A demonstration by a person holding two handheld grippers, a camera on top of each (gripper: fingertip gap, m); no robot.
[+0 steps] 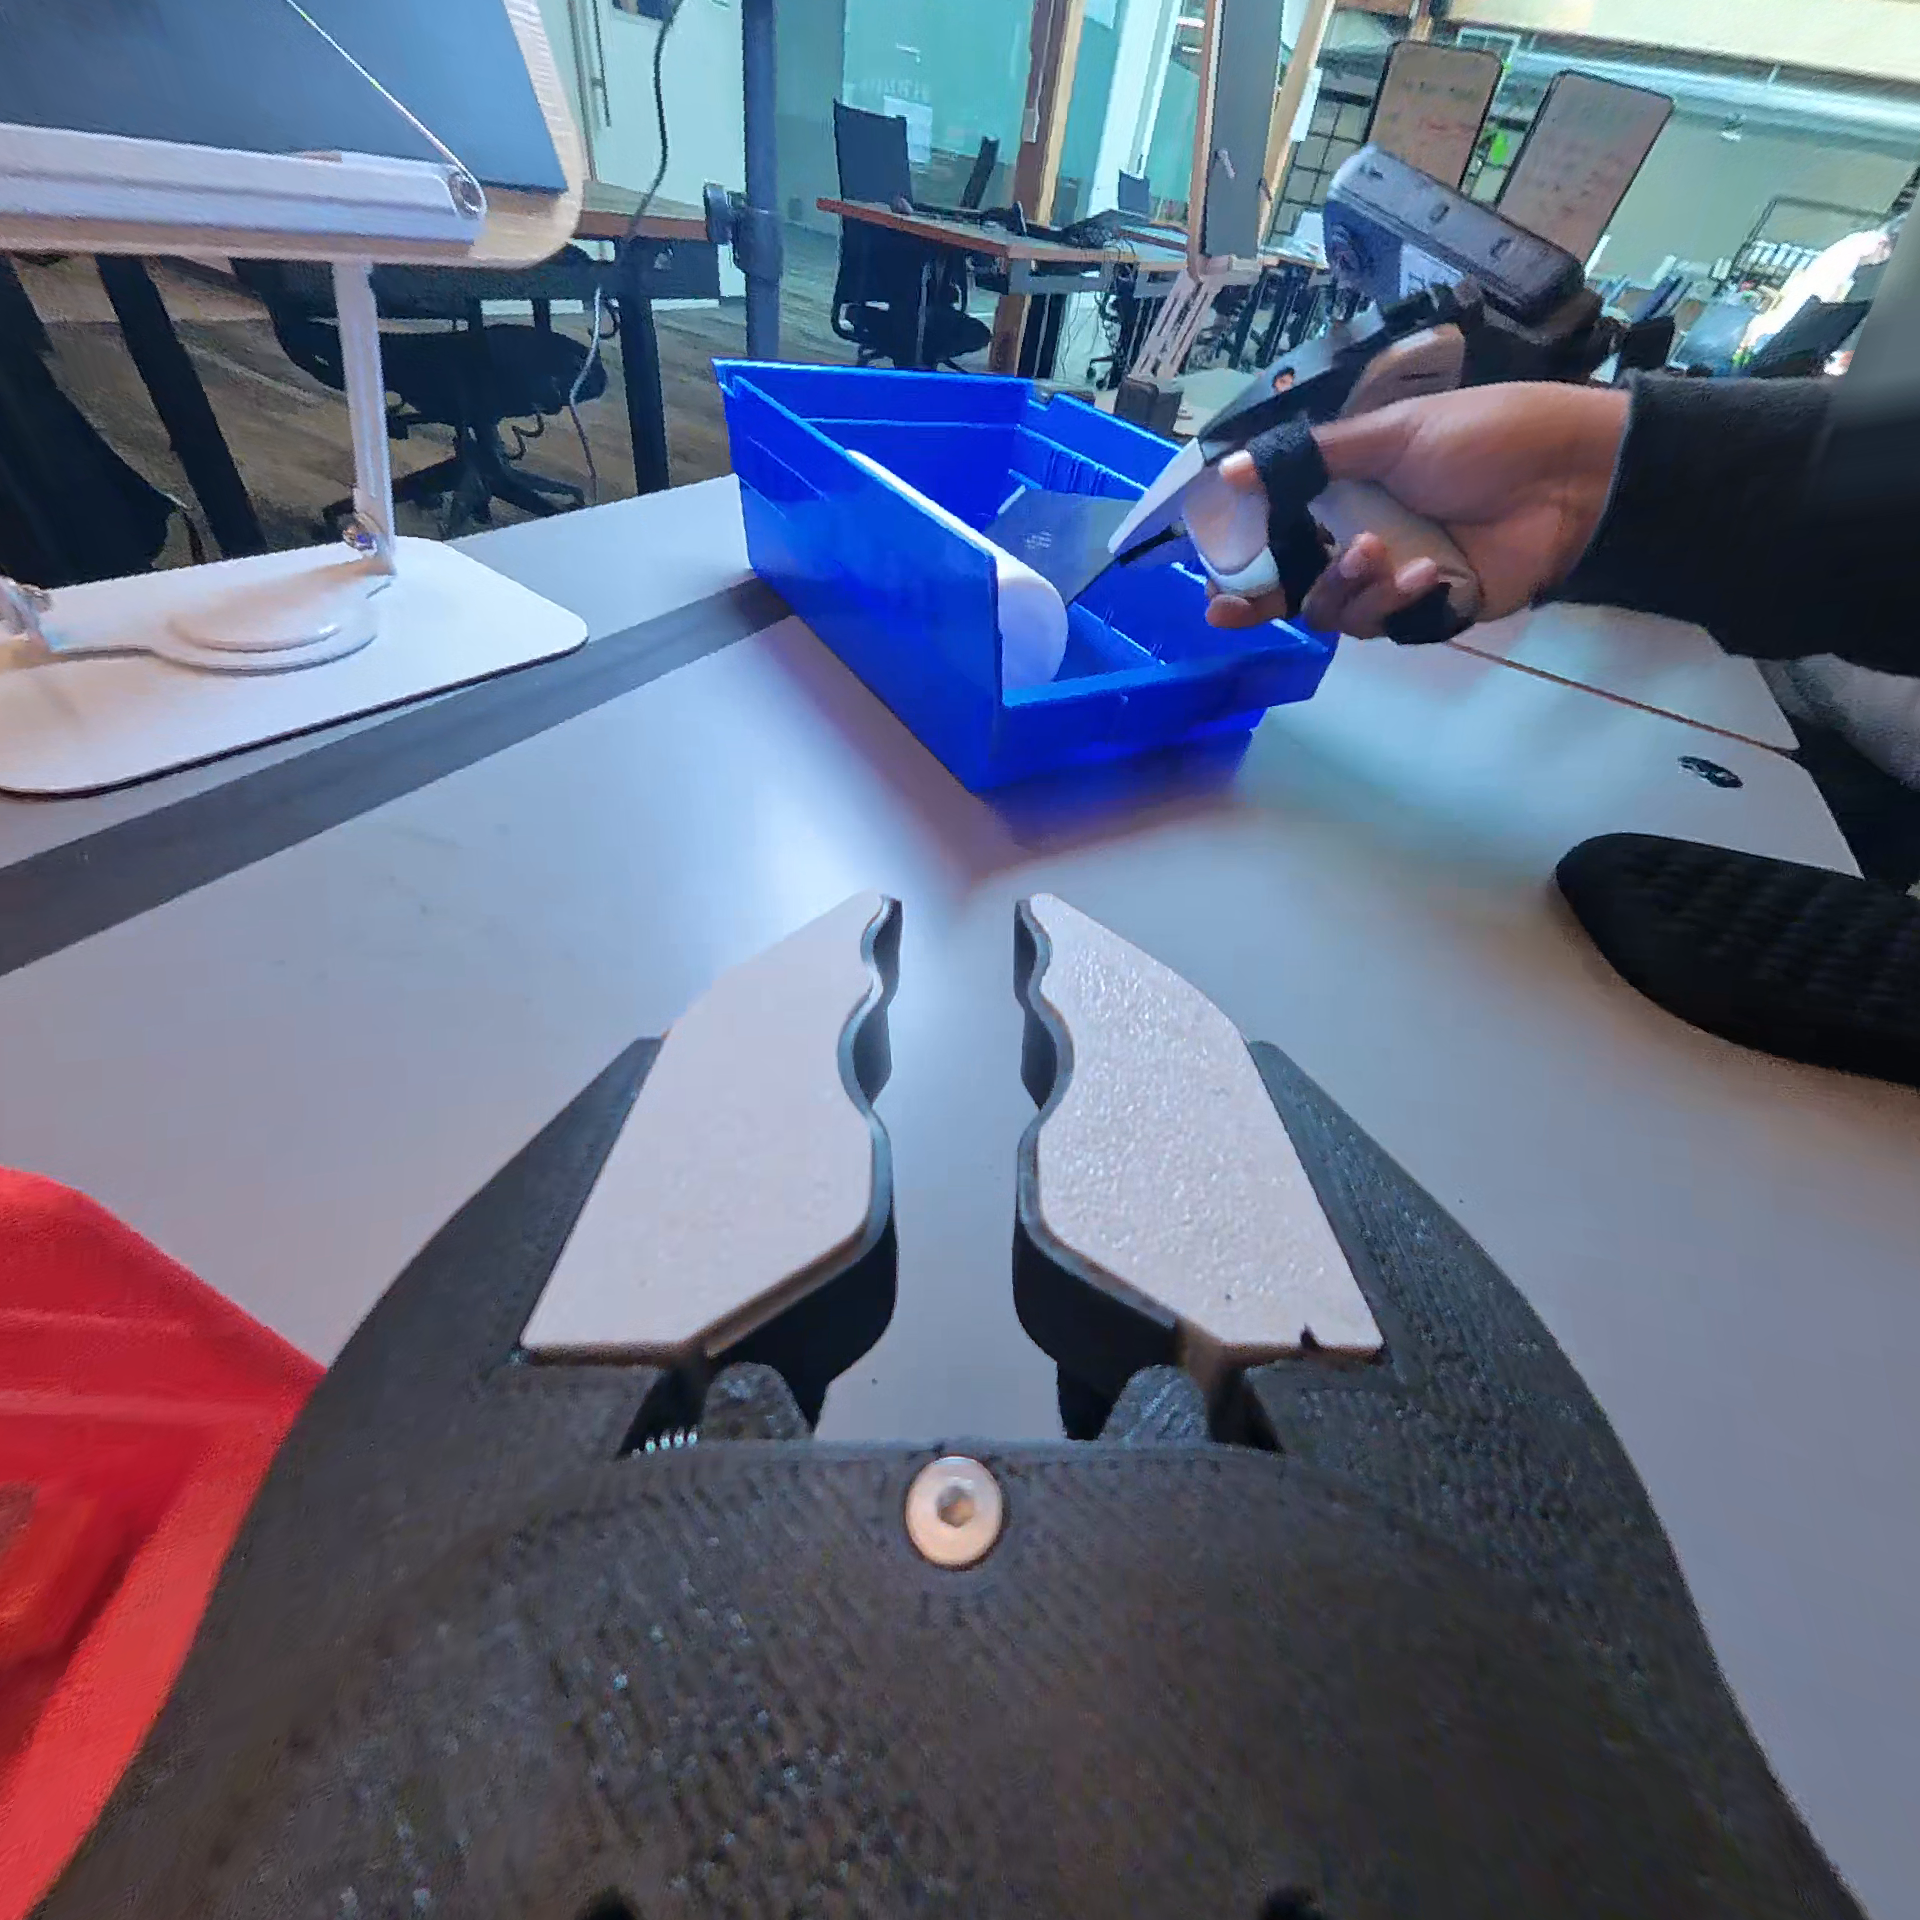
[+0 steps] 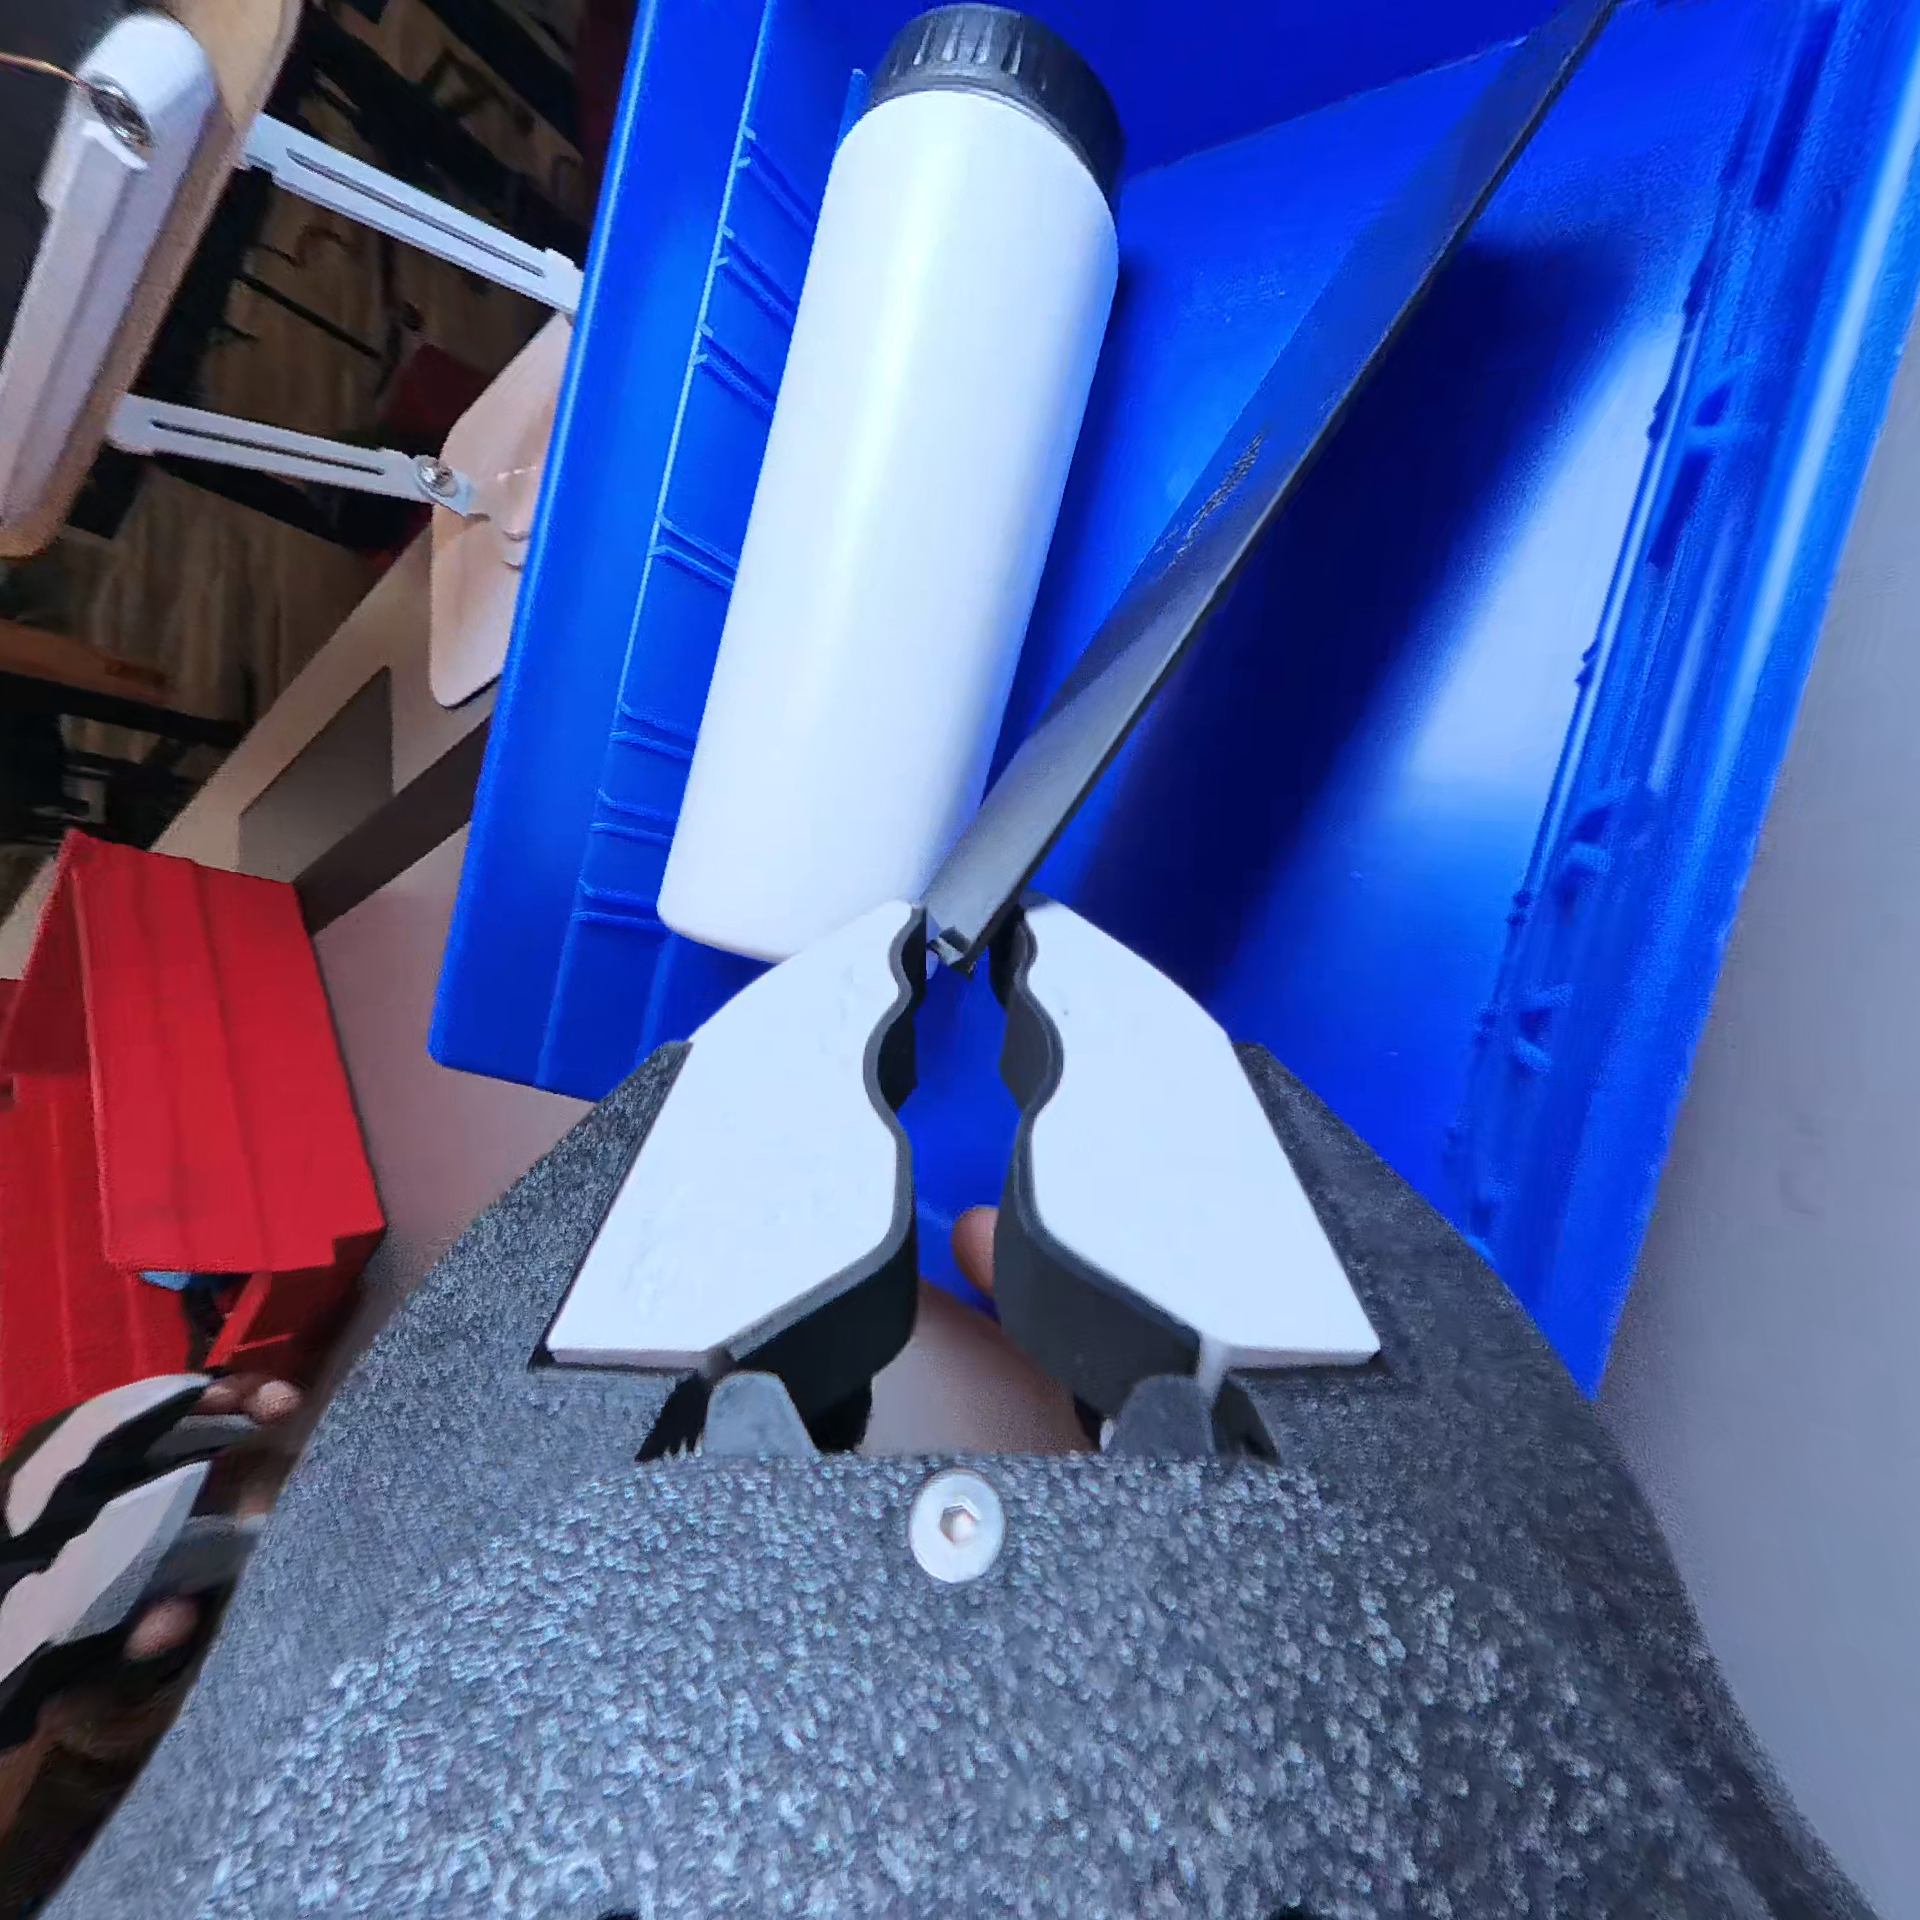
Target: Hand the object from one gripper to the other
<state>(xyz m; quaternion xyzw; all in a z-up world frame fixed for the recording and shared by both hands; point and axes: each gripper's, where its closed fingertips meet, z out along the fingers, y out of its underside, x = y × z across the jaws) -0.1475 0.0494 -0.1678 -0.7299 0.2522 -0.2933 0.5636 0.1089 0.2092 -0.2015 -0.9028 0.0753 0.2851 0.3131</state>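
right gripper (image 2: 961, 940) pinches the corner of a flat dark panel (image 2: 1226, 551) in the blue bin (image 2: 1558, 935), beside a white bottle (image 2: 904, 520); left gripper (image 1: 956, 925) hovers low over the worktop (image 1: 520, 1039), fingers narrow with nothing in them

Two hand-held grippers are counted, the left hand-held gripper (image 1: 956, 925) and the right hand-held gripper (image 2: 961, 935), along with one blue bin (image 1: 883, 582) and one red bin (image 2: 197, 1091). Inside the blue bin, one white bottle (image 2: 904, 520) and one flat dark panel (image 2: 1236, 540) are seen. One white stand (image 1: 281, 623) and one black mesh pad (image 1: 1756, 956) are counted on the worktop (image 1: 520, 987).
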